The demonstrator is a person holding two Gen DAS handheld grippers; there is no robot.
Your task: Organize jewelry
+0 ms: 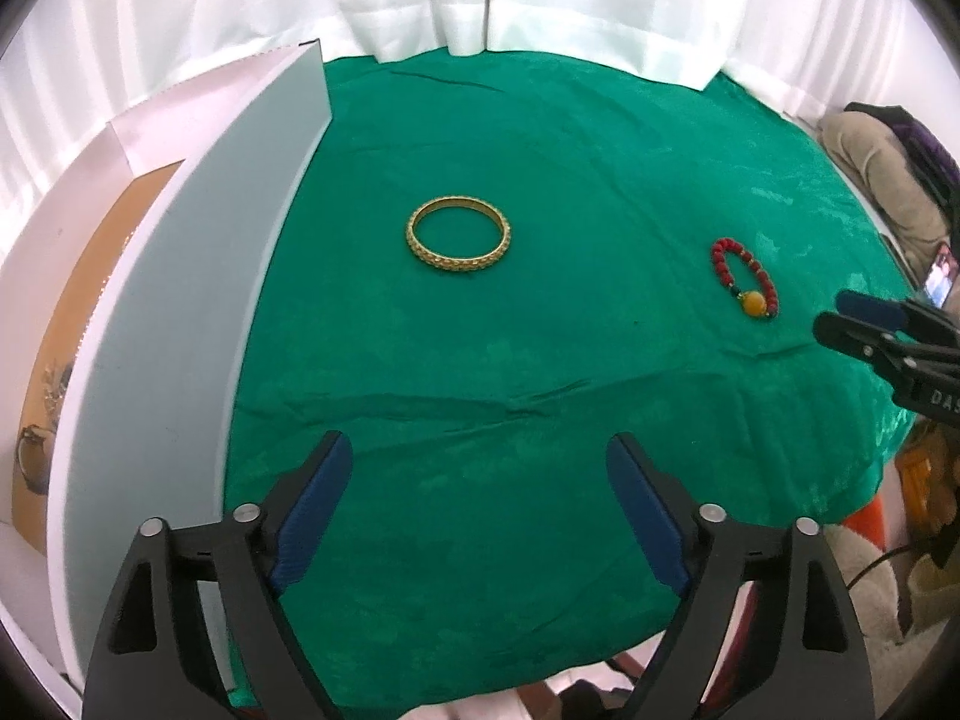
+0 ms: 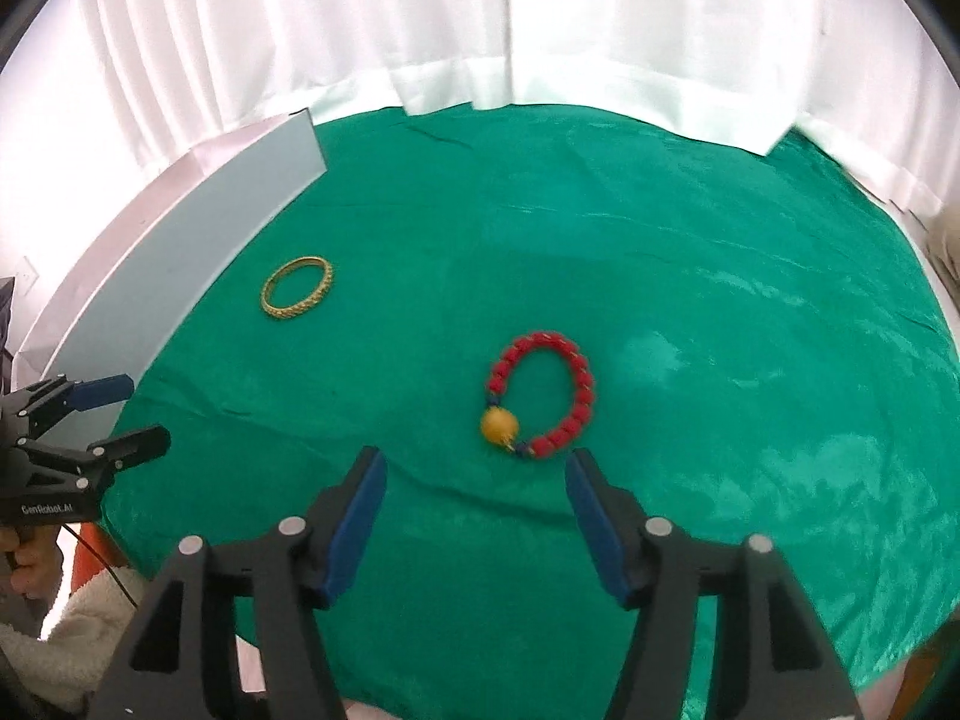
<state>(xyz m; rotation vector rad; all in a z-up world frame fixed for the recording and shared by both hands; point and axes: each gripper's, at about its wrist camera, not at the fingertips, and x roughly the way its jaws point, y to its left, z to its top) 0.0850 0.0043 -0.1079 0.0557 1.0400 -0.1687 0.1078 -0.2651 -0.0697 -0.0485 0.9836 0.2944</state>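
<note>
Landmark: white box (image 1: pixel 198 276), open-topped, standing along one edge of the table (image 1: pixel 540 138), which is draped in green velvet cloth; its tall pale wall faces the cloth

Item 1: gold bangle (image 1: pixel 459 238), patterned outer band, lying flat on the cloth just out from the box wall, touching nothing. It is the piece nearest the box

Item 2: red bead bracelet (image 2: pixel 543 394), with one large amber bead and small dark spacers, lying flat on the cloth well out from the box, beyond the bangle. It sits apart from the bangle and from both tools

Item 3: left gripper (image 1: pixel 480 456), black frame with blue pads, jaws spread wide with only bare cloth between them; it hangs over the cloth close beside the near end of the box wall. In the right wrist view a hand in a fleecy sleeve grips its handle

Item 4: right gripper (image 2: pixel 474 468), same make, jaws parted and empty; it hangs over the cloth far from the box, the bead bracelet lying just ahead of its tips, not between them

Backdrop: white curtain (image 2: pixel 420 30) hanging behind the far edge of the table, past the far end of the box
</note>
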